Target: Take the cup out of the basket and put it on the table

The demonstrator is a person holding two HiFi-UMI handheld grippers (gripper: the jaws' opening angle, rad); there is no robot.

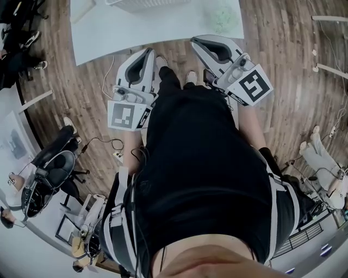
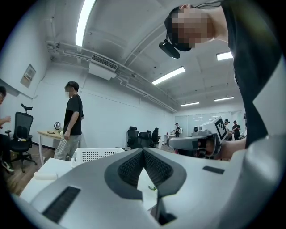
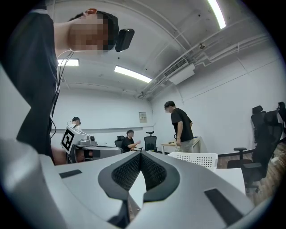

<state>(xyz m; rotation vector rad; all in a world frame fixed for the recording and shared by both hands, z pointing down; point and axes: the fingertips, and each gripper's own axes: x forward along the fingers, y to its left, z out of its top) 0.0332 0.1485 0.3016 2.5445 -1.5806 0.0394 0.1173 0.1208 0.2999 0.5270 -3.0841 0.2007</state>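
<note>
ahead on the white surface [image 1: 109, 32] sits the basket [image 1: 147, 4], a blurred green thing [image 1: 223, 19] right of it; i can't make out the cup. my left gripper [image 1: 149, 51] and right gripper [image 1: 198, 42] are both closed, empty.

In the head view the top edge cuts off the basket [image 1: 147, 3], leaving only a strip of its rim, and the table [image 1: 109, 32] runs out of frame there too. A pale green thing [image 1: 223, 19] at the table's upper right is too blurred to name. In the left gripper view the left gripper [image 2: 143, 150] hides the basket's lower wall, and the right gripper [image 3: 140, 153] does likewise in its view. Neither shows the basket's inside, so whether the cup is there cannot be told.
</note>
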